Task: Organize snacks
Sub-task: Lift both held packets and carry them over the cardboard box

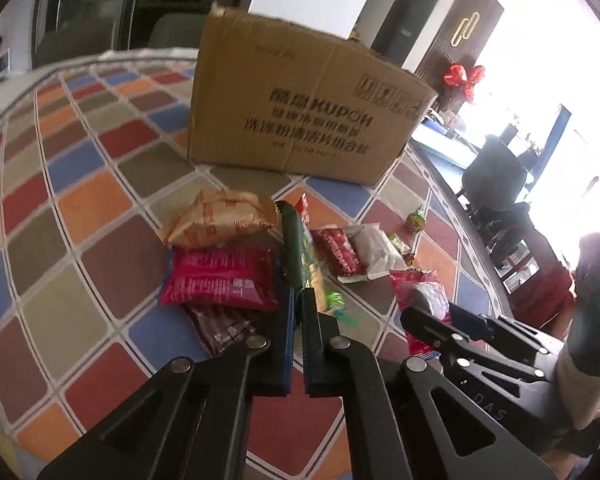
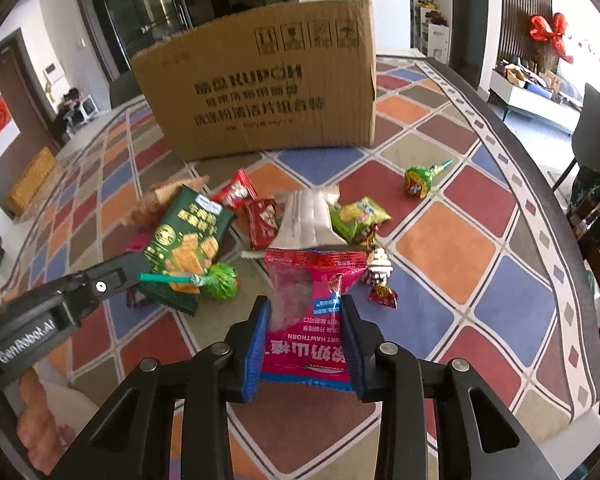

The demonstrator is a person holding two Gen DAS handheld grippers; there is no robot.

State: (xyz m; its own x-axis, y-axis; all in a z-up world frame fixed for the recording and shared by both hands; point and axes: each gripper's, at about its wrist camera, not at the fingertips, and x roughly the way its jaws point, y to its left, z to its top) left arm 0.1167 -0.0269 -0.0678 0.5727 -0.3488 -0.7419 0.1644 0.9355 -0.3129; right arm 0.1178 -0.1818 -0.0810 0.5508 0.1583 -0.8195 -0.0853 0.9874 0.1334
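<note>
Gripping two packets at once, I had my left gripper (image 1: 298, 300) clamped thin on the bottom edge of the green cracker bag (image 1: 296, 248), so the bag stood on end above the pile, tilted toward the box. My right gripper (image 2: 306, 312) had its jaws pressed on either side of the pink hawthorn packet (image 2: 312, 320), which hung crumpled between the blue pads. I judged both grips were meant for a lift into the cardboard box (image 2: 260, 92), which stood upright just behind the snacks on the chequered tablecloth (image 2: 480, 240).

Around them lay the rest: a tan packet (image 1: 224, 220) and a magenta packet (image 1: 220, 280) beside the green bag, a white wrapper (image 2: 310, 220) and small red packets (image 2: 262, 220) in the middle, a green lollipop (image 2: 216, 278) touching the green bag's lower corner, and another lollipop (image 2: 420, 178) well apart to the right. The box's tall near wall stood in the way, so I judged both packets would have to rise over its rim. The loose lollipop might drag along with the bag.
</note>
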